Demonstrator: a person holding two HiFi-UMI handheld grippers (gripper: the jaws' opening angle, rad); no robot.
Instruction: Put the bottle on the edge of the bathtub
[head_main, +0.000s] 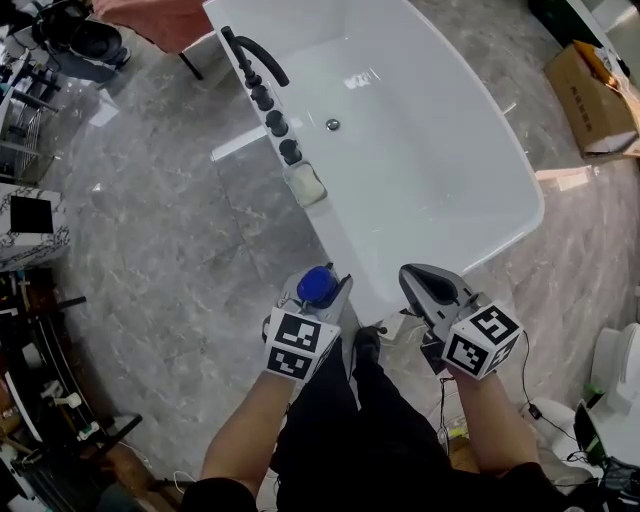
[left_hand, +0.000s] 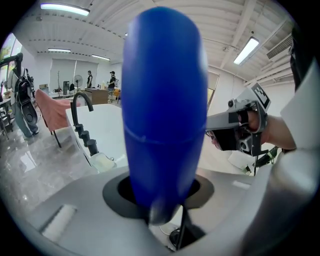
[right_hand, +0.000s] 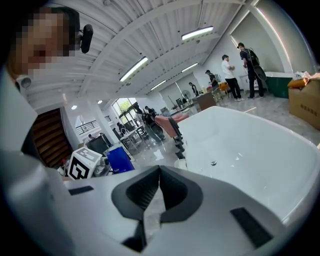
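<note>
A blue bottle (head_main: 318, 283) stands upright between the jaws of my left gripper (head_main: 320, 298), which is shut on it, just off the near left corner of the white bathtub (head_main: 520, 215). In the left gripper view the bottle (left_hand: 165, 100) fills the middle and rises from the left gripper (left_hand: 160, 197). My right gripper (head_main: 418, 280) hovers beside it over the tub's near rim, shut with nothing in it. In the right gripper view the right gripper (right_hand: 159, 172) shows its pads together, with the bottle (right_hand: 120, 159) off to the left and the bathtub (right_hand: 240, 145) ahead.
A black faucet (head_main: 255, 58) and several black knobs (head_main: 278, 123) line the tub's left rim, with a soap dish (head_main: 306, 184) near them. A cardboard box (head_main: 590, 98) sits on the floor at the right. A chair with a pink towel (head_main: 160, 20) stands beyond the tub. People stand far off (right_hand: 232, 75).
</note>
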